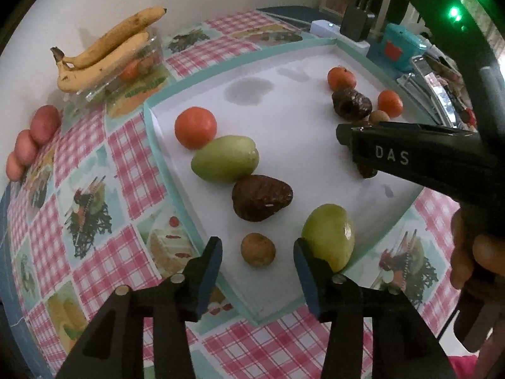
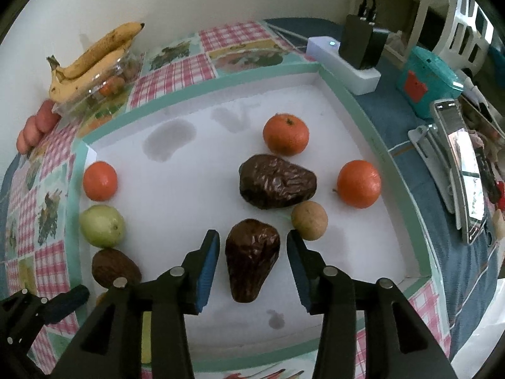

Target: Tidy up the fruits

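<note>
A white tray [image 1: 284,63] with a mint rim holds the fruit. In the left wrist view a line runs along its left side: an orange [image 1: 195,127], a green fruit [image 1: 224,158], a brown avocado [image 1: 261,197] and a small tan fruit [image 1: 258,249]. My left gripper [image 1: 257,260] is open around the small tan fruit; a second green fruit [image 1: 329,235] touches its right finger. My right gripper [image 2: 252,254] is open, jaws on either side of a dark wrinkled avocado [image 2: 251,257]. Beyond lie another dark avocado [image 2: 276,185], two oranges [image 2: 285,134] [image 2: 358,183] and a tan fruit [image 2: 309,220].
Bananas [image 1: 104,49] lie on a clear plastic box [image 1: 139,63] at the back left, with reddish fruit [image 1: 31,139] by the wall. A white power strip [image 2: 344,63], teal box [image 2: 426,82] and phone [image 2: 464,170] sit to the right of the tray. The table has a checked cloth [image 1: 79,189].
</note>
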